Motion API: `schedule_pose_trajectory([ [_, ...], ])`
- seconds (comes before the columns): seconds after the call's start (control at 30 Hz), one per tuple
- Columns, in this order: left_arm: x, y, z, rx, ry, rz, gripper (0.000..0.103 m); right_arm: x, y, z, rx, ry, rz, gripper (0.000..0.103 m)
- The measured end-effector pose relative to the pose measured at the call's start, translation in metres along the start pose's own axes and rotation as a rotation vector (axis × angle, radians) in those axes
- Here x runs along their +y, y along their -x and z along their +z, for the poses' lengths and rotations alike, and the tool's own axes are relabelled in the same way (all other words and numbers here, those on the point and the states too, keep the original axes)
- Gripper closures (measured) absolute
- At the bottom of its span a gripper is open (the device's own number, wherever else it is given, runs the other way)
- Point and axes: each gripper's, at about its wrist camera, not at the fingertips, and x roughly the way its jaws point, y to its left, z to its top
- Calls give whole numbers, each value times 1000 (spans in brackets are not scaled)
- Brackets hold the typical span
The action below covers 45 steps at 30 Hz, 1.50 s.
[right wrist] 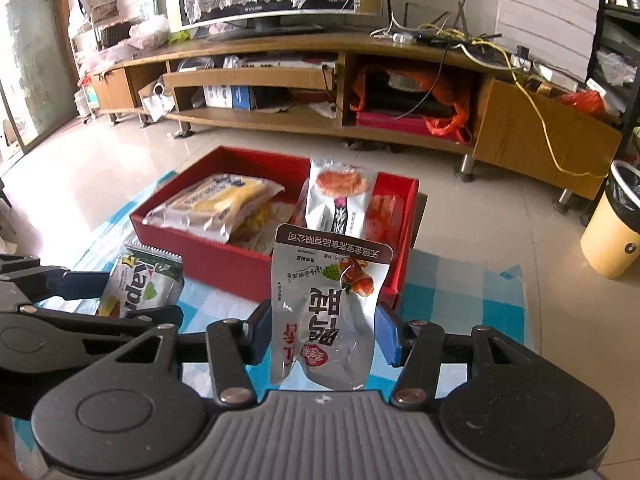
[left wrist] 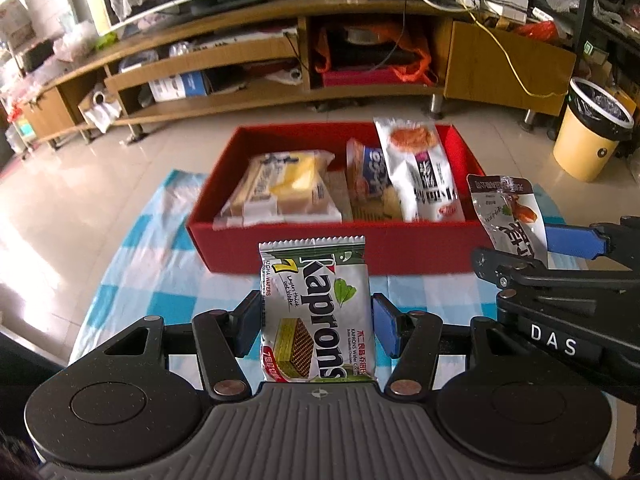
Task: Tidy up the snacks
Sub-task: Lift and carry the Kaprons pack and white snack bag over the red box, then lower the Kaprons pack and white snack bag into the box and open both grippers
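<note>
Left gripper (left wrist: 316,322) fingers gripping Kaprons wafer pack (left wrist: 318,312) upright, above checked cloth (left wrist: 152,276), just short of red box (left wrist: 320,248). Right gripper (right wrist: 324,334) fingers holding silver snack pouch (right wrist: 328,308) the same way. Box already carrying several packets. Step judged: carrying both toward box. Next move calling for reaching over near wall, releasing into free space.

Both wrist views close, angled down, sharing red box (left wrist: 336,240) (right wrist: 224,256)
</note>
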Motion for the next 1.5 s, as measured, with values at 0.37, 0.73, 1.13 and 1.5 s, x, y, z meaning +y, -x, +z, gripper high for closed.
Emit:
schedule_pose_trajectory([
  [0.37, -4, 7, 21, -80, -19, 39, 38, -5, 5, 18, -61, -14, -21, 53],
  [0.73, 8, 4, 60, -144, 26, 44, 38, -10, 1, 52, -126, -57, -12, 53],
  [1.13, 22, -25, 90, -111, 95, -8, 38, -18, -28, 80, -122, -88, 18, 53],
  [1.5, 18, -59, 100, -62, 86, 20, 38, -26, -66, 84, -73, -115, 32, 53],
])
